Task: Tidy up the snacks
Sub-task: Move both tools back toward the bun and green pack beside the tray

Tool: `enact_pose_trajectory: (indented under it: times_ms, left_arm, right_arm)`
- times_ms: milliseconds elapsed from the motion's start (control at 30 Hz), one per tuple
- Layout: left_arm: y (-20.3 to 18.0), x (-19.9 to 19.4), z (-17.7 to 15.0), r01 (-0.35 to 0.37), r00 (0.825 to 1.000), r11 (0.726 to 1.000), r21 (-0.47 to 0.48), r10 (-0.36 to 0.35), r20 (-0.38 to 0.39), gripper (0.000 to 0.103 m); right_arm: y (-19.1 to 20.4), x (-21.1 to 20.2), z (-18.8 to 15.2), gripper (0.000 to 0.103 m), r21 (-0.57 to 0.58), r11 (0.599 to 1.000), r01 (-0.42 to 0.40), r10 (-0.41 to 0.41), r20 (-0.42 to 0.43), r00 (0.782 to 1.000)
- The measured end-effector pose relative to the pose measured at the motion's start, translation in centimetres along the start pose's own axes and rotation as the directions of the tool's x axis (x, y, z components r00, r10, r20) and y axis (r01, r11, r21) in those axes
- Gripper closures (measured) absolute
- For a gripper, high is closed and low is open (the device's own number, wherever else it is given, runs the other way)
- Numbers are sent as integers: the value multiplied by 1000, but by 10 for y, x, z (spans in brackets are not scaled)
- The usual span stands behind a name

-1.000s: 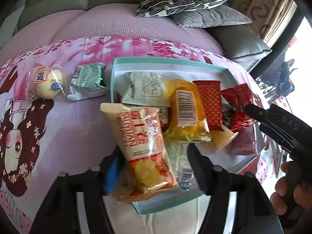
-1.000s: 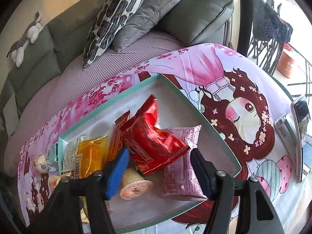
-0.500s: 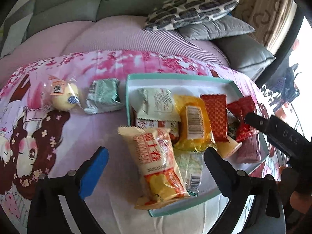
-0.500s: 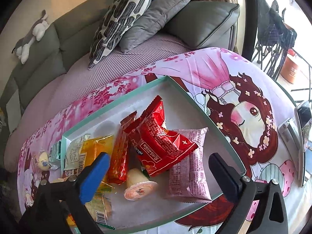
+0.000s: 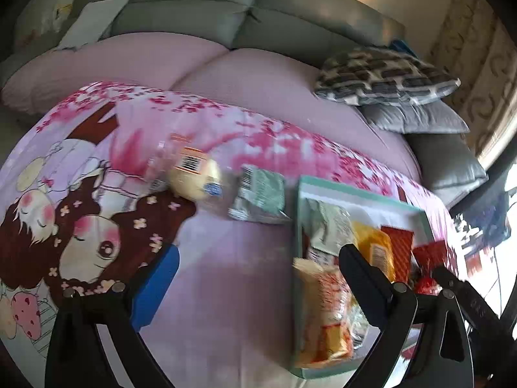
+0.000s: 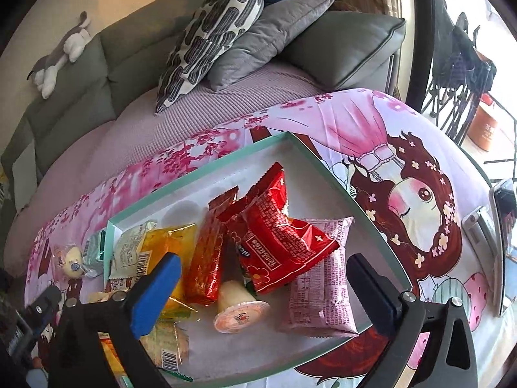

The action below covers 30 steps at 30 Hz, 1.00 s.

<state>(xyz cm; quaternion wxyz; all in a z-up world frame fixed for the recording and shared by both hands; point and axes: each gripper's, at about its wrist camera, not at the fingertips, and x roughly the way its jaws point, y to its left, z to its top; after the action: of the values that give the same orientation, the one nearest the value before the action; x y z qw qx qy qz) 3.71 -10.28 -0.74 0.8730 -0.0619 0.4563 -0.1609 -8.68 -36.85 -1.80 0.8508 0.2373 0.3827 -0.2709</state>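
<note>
Snacks sit mostly in the teal tray, which lies on a pink cartoon-print cloth over the tabletop. Landmark = tray.

Inside tray, right-wrist view: red packet on top near the middle, leaning on a pink packet at the tray's right side. Slim red wafer pack just left of the red packet. Jelly cup lying tipped over in front of it, touching the wafer pack. Yellow packet and pale green-white packet toward the tray's left end. Cracker pack w/ barcode at near-left corner.

Left-wrist view (blurred): orange-cream chip bag lies over the tray's near-left edge, partly in, partly out. Outside tray, to its left on the cloth: green foil packet just beside the rim, then a round bun in clear wrap farther left.

Left tongs: spread wide, having just been opening, nothing between them; hang over bare cloth left of tray. Right tongs: also wide, just been opening, pads clear of everything; over the tray's near half, red packet & jelly cup lying below the gap.

Sofa w/ cushions behind the tray; phone on cloth well right of it.
</note>
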Motion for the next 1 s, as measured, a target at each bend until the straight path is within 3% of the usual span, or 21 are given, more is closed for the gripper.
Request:
enact_pose_trajectory:
  times_ms: [233,500,733,1000]
  left_arm:
    - [25,-10,11,-35,998,998,-53,38,48,4]
    - [55,-13,19,-88,995,990,-114,93,36,4]
    - [94,-16,25,-171,983,966,-192,179,25,4]
    - [144,-32,34,-272,955,925,-267,292,39,4]
  right_arm:
    - [9,-17,2,0,-11,1000,-9,10,57,998]
    - [33,-36,0,0,-50,998,-45,50,113,992]
    - [73,-35,-15,0,-145,983,-116,127,73,989]
    - [110,-28,-39,0,-241,954,-176,182,3,983]
